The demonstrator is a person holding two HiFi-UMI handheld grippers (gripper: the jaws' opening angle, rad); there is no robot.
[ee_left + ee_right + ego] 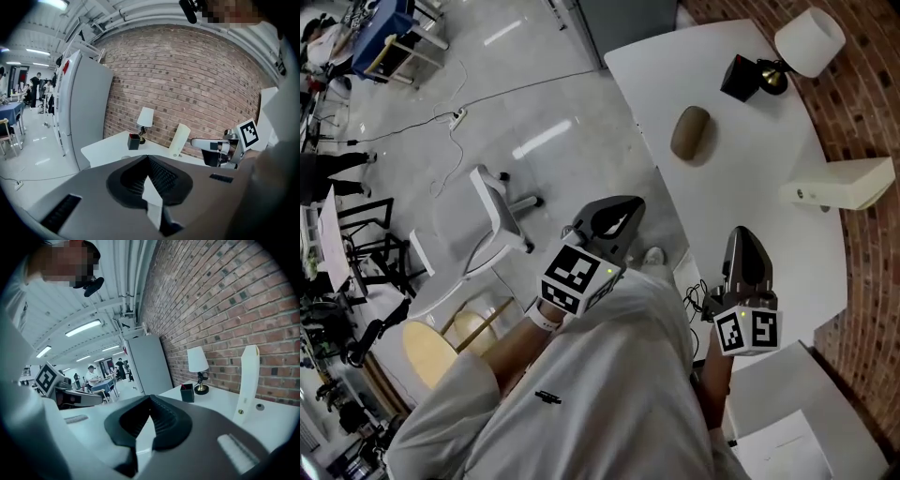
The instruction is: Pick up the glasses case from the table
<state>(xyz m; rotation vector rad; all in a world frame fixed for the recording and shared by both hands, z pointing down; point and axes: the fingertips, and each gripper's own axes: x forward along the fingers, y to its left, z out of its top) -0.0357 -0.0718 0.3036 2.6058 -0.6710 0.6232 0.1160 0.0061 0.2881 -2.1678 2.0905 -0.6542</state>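
Note:
The glasses case (691, 133), a brown oval, lies on the white table (750, 244) toward its far left part. My left gripper (628, 206) is off the table's left edge, over the floor, short of the case and pointing toward it. Its jaws are shut and hold nothing (149, 160). My right gripper (742, 236) is over the table's near part, to the right of the case and well short of it. Its jaws also meet at the tip with nothing in them (150, 400). In both gripper views the jaws hide the case.
Behind the case stand a black cube holder (741, 77) and a white-shaded lamp (809, 42). A white upright stand (839, 185) is at the table's right by the brick wall. On the floor to the left are a white office chair (502, 220) and a wooden stool (455, 342).

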